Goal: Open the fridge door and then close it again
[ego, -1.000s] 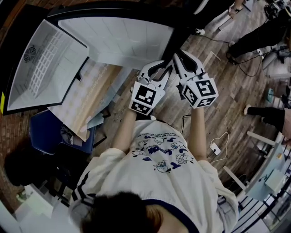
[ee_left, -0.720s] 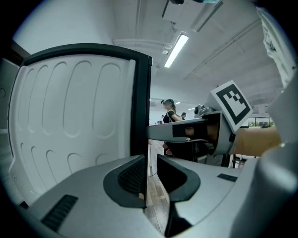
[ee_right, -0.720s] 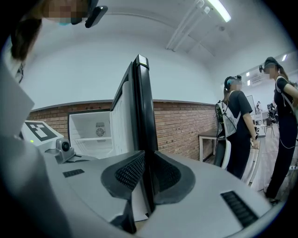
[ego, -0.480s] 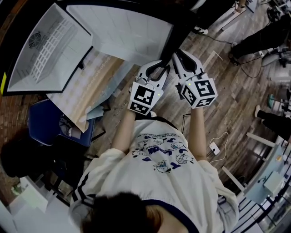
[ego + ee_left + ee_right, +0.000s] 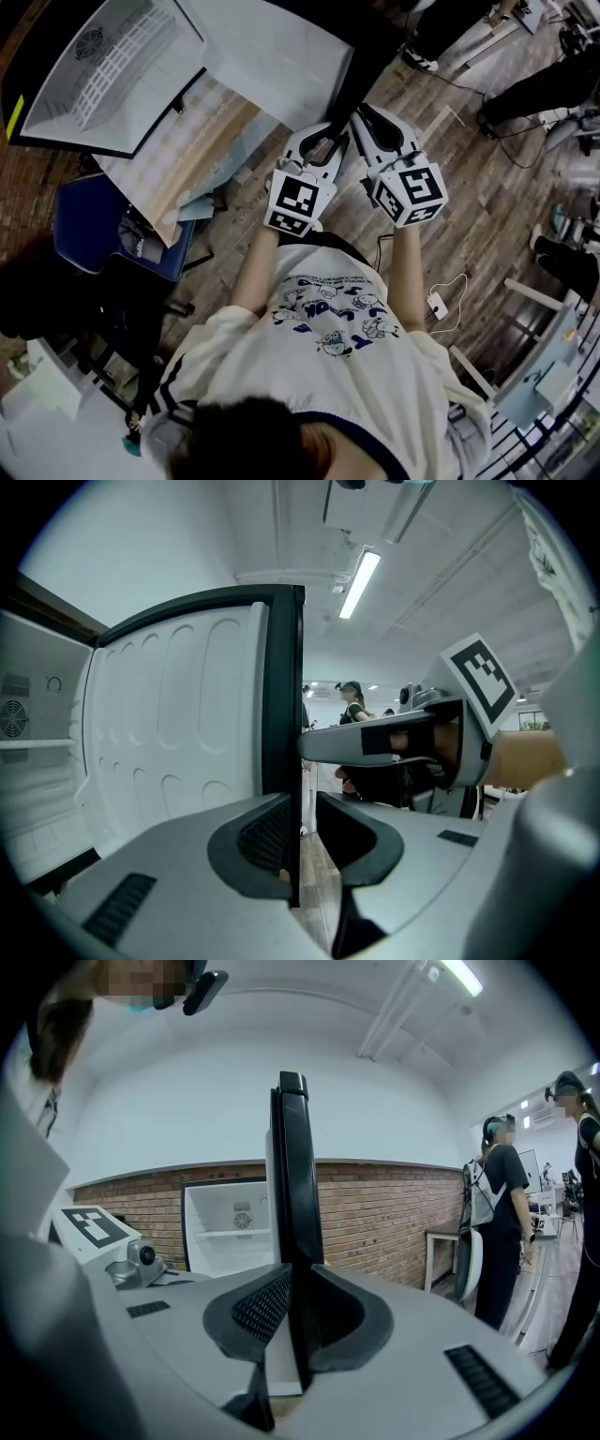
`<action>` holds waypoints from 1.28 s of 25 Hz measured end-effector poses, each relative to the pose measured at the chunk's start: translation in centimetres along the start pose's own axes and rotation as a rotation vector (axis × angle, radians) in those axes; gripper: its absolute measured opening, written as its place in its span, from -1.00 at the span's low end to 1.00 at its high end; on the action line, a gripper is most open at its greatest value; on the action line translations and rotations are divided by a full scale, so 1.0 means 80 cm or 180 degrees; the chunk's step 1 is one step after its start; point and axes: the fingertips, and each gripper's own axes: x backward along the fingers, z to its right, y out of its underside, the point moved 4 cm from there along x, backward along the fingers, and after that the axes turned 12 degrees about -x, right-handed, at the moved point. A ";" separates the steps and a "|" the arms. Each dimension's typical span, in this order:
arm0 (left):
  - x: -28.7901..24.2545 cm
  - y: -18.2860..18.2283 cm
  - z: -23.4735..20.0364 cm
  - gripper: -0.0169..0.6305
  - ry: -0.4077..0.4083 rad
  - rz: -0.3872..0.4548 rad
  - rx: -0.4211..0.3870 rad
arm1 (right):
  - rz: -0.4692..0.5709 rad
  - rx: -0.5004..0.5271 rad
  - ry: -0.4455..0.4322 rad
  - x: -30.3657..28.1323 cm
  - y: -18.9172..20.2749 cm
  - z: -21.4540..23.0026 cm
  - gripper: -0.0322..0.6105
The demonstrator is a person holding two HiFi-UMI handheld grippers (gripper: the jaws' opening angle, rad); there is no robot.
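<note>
The fridge (image 5: 112, 66) stands open at the upper left of the head view. Its door (image 5: 272, 56), white inside, swings out toward me and ends in a black edge (image 5: 361, 66). My left gripper (image 5: 328, 131) and right gripper (image 5: 367, 117) sit side by side on that edge. In the left gripper view the dark edge (image 5: 291, 714) runs down between the jaws of my left gripper (image 5: 300, 832). In the right gripper view my right gripper (image 5: 298, 1321) is clamped on the door edge (image 5: 292, 1176), with the open fridge (image 5: 234, 1227) behind.
A blue chair (image 5: 94, 234) and a pale wooden tabletop (image 5: 178, 169) stand left of me, below the fridge. A cable and plug (image 5: 438, 305) lie on the plank floor at my right. People (image 5: 502, 1213) stand by a table (image 5: 445, 1241) beyond the door.
Both grippers have carried the door edge along while still gripping it. In the head view the fridge, door and chair have slid up and to the left.
</note>
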 end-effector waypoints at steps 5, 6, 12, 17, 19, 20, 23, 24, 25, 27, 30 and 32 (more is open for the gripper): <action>0.035 0.007 0.002 -0.67 -0.0163 -0.0029 0.0055 | -0.0043 0.0035 -0.0189 0.008 0.010 -0.031 -0.68; 0.042 0.009 0.002 -0.67 -0.0196 -0.0032 0.0079 | -0.0055 0.0046 -0.0231 0.009 0.012 -0.038 -0.68; 0.079 0.022 0.007 -0.65 -0.0326 -0.0042 0.0164 | -0.0182 0.0063 -0.0536 0.012 0.028 -0.079 -0.68; 0.107 0.030 0.009 -0.58 -0.0494 -0.0095 0.0185 | -0.0301 0.0158 -0.0797 0.015 0.040 -0.117 -0.68; 0.121 0.034 0.007 -0.56 -0.0578 -0.0120 0.0190 | -0.0349 0.0209 -0.0916 0.014 0.045 -0.134 -0.68; 0.128 0.036 0.005 -0.56 -0.0628 -0.0134 0.0196 | -0.0365 0.0219 -0.0977 0.013 0.048 -0.142 -0.68; 0.151 0.042 0.000 -0.56 -0.0772 -0.0182 0.0216 | -0.0384 0.0211 -0.1129 0.010 0.055 -0.167 -0.68; 0.159 0.044 -0.002 -0.56 -0.0824 -0.0199 0.0226 | -0.0390 0.0222 -0.1176 0.009 0.058 -0.176 -0.68; 0.167 0.047 -0.005 -0.56 -0.0881 -0.0215 0.0239 | -0.0399 0.0241 -0.1229 0.007 0.060 -0.185 -0.68; 0.181 0.054 -0.011 -0.54 -0.1008 -0.0248 0.0275 | -0.0432 0.0261 -0.1329 0.002 0.065 -0.203 -0.68; 0.200 0.064 -0.020 -0.50 -0.1188 -0.0294 0.0321 | -0.0503 0.0268 -0.1491 -0.004 0.070 -0.225 -0.68; 0.213 0.068 -0.026 -0.50 -0.1297 -0.0303 0.0356 | -0.0555 0.0323 -0.1622 -0.009 0.074 -0.240 -0.68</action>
